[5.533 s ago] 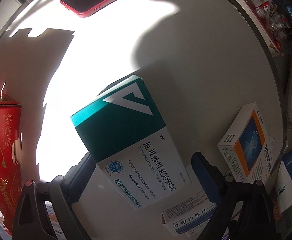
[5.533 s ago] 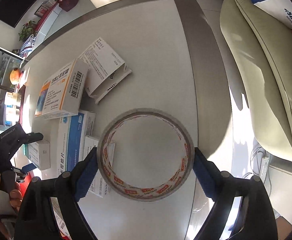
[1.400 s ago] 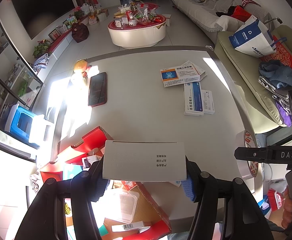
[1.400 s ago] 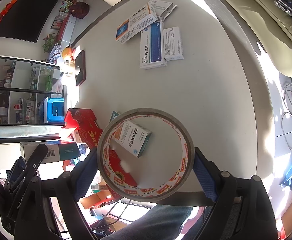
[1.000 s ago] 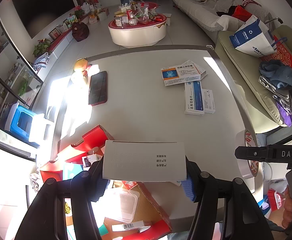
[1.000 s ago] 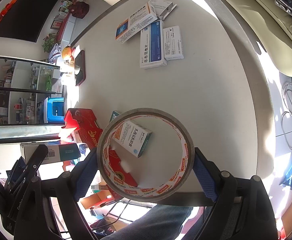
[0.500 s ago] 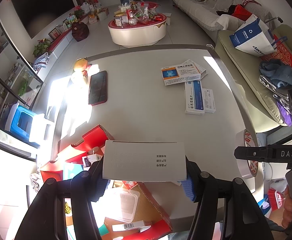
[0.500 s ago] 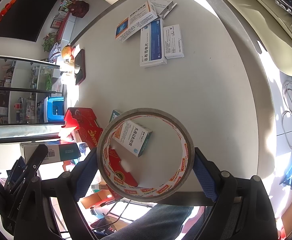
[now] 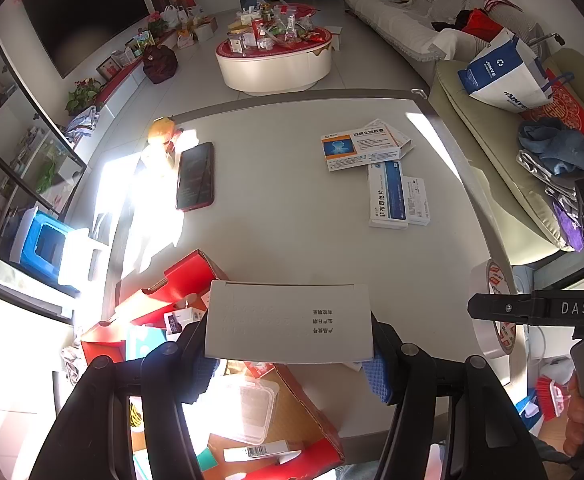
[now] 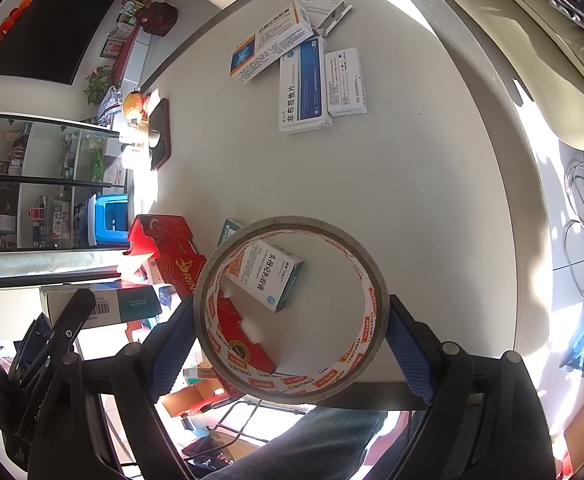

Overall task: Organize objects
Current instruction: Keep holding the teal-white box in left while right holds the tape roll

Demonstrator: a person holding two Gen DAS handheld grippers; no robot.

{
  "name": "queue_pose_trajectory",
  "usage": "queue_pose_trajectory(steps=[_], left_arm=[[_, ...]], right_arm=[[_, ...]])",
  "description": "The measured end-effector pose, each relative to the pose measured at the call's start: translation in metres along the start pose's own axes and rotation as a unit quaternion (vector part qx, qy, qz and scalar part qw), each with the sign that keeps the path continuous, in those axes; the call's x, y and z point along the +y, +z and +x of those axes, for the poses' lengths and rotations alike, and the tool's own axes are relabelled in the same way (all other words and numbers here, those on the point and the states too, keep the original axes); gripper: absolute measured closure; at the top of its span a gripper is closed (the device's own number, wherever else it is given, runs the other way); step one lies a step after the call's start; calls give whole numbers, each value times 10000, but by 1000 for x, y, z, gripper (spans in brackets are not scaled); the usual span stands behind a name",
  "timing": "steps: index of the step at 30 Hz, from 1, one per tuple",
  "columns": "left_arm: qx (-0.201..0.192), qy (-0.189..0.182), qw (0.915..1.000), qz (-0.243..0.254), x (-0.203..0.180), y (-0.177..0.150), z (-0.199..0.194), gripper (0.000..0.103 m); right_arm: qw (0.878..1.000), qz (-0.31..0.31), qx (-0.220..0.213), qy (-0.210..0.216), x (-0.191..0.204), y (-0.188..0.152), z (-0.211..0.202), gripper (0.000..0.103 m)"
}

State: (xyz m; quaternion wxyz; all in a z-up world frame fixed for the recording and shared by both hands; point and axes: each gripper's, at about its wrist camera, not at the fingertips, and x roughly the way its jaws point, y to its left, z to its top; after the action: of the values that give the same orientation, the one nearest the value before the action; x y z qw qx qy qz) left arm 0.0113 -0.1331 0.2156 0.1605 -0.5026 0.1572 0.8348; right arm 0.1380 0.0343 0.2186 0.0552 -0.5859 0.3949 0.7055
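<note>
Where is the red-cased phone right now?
In the left wrist view the phone lies flat on the left side of the white table, just right of the sunlit fruit.

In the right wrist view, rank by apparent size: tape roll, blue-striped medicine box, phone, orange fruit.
1. Tape roll, though it is nearest the camera, held in the tongs.
2. Blue-striped medicine box.
3. Phone.
4. Orange fruit.

Harsh sunlight glares at left (fisheye edges bend), otherwise sharp.

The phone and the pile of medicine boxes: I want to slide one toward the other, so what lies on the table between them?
Nothing: in the left wrist view, bare table separates the phone from the medicine boxes.
</note>
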Motion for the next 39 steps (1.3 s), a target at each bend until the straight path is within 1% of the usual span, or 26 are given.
queue_pose_trajectory(steps=[39], left_arm=[[4, 25, 10000, -25, -1, 2, -2, 38]], right_arm=[[10000, 50, 2, 32, 1, -1, 4, 14]])
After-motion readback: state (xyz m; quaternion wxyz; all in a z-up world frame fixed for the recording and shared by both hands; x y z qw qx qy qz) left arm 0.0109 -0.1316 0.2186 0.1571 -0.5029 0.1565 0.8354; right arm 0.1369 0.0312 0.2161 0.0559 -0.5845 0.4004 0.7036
